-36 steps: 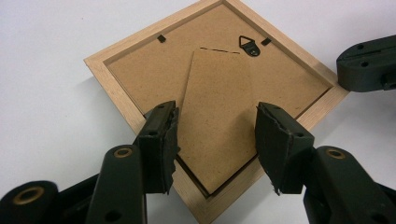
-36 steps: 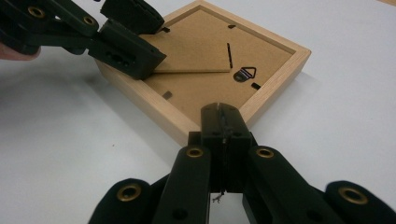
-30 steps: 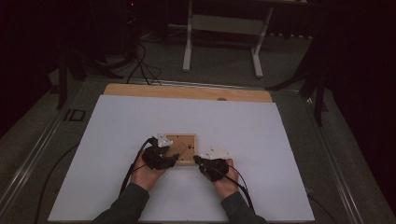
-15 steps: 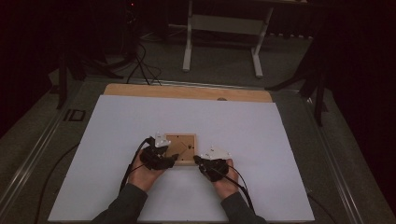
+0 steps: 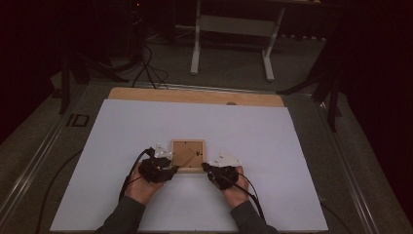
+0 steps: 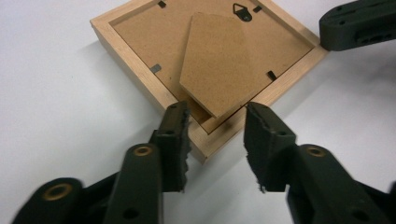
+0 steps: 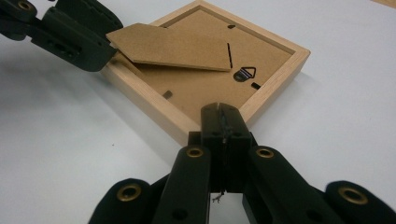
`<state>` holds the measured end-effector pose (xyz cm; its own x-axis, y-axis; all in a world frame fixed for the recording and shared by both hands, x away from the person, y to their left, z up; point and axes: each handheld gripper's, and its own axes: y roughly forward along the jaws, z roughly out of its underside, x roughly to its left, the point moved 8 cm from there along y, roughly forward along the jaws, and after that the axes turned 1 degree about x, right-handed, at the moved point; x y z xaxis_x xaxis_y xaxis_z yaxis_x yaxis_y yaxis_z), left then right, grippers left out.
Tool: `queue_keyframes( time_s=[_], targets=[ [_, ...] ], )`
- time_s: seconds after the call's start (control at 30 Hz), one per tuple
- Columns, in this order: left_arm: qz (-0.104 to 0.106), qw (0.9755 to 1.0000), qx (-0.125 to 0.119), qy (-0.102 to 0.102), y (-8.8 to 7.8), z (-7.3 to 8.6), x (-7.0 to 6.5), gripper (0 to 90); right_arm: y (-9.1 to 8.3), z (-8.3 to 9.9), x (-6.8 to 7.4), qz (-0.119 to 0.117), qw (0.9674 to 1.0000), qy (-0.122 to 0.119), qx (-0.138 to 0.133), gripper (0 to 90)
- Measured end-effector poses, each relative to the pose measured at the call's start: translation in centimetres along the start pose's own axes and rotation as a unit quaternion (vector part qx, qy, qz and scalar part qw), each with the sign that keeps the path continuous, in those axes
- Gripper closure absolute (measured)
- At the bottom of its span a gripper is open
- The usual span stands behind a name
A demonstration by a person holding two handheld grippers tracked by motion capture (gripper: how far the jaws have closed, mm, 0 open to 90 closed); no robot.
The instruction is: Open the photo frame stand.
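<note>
Now your left gripper (image 6: 217,140) jaws have just been narrowing around the brown hardboard easel stand (image 6: 215,63), not yet clamping; right gripper (image 7: 223,122) jaws, together, pin the square light-wood picture frame (image 7: 140,100) face-down on the counter (image 5: 292,146).

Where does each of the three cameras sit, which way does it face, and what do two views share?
High view: above the table, looking forward and down; forearms, hands, both grippers by the frame.
Left gripper view: on the left gripper, its open jaws flanking the stand.
Right gripper view: on the right gripper, shut, tip at the frame's corner.
Shared: both gripper views show the frame's back, stand and hanger.
</note>
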<state>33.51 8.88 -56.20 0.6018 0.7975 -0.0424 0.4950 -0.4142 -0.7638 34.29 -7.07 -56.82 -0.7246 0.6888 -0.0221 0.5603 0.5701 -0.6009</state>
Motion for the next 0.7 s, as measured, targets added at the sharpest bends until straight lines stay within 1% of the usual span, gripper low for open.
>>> queue_keyframes(
  time_s=[0.07,0.17,0.27,0.33,0.4,0.43,0.47,0.5,0.53,0.57,0.7],
  targets=[
    [-0.004,1.0000,0.005,0.004,0.0,0.0,0.1,67.0,0.0,0.0,0.0,0.000,1.0000,0.000,0.000,89.7],
    [-0.019,0.9995,0.010,0.023,0.0,-0.1,-0.2,68.5,0.0,0.0,0.0,0.000,1.0000,-0.001,0.000,89.7],
    [-0.034,0.9985,0.013,0.041,-0.1,-0.3,-0.4,71.8,0.0,0.0,0.0,0.000,1.0000,-0.002,-0.001,89.7],
    [-0.039,0.9982,0.013,0.043,-0.1,-0.3,-0.5,71.8,0.0,0.0,0.0,0.000,1.0000,-0.002,0.000,89.7],
    [-0.038,0.9983,0.013,0.042,0.0,-0.4,-0.4,72.0,0.0,0.0,0.0,0.000,1.0000,-0.002,0.000,89.7],
    [-0.036,0.9987,0.010,0.035,-0.1,-0.5,-0.4,72.0,0.0,0.0,0.0,0.000,1.0000,-0.002,-0.001,89.7],
    [-0.036,0.9987,0.009,0.035,-0.1,-0.5,-0.3,72.1,0.0,0.0,0.0,-0.001,1.0000,-0.002,-0.001,89.7],
    [-0.031,0.9990,0.002,0.031,-0.2,-0.7,-0.4,72.1,0.0,0.0,0.0,-0.001,1.0000,-0.002,-0.001,89.7],
    [-0.025,0.9993,-0.006,0.027,-0.3,-0.9,-0.4,74.5,0.0,0.0,0.0,-0.001,1.0000,-0.001,-0.001,89.7],
    [-0.021,0.9994,-0.013,0.025,-0.5,-1.3,-0.5,74.3,0.0,0.0,0.0,-0.001,1.0000,-0.002,-0.001,89.7],
    [-0.012,0.9993,-0.020,0.028,-0.5,-2.2,-1.0,73.3,0.0,0.0,0.0,-0.001,1.0000,-0.002,-0.001,89.7]
  ],
)
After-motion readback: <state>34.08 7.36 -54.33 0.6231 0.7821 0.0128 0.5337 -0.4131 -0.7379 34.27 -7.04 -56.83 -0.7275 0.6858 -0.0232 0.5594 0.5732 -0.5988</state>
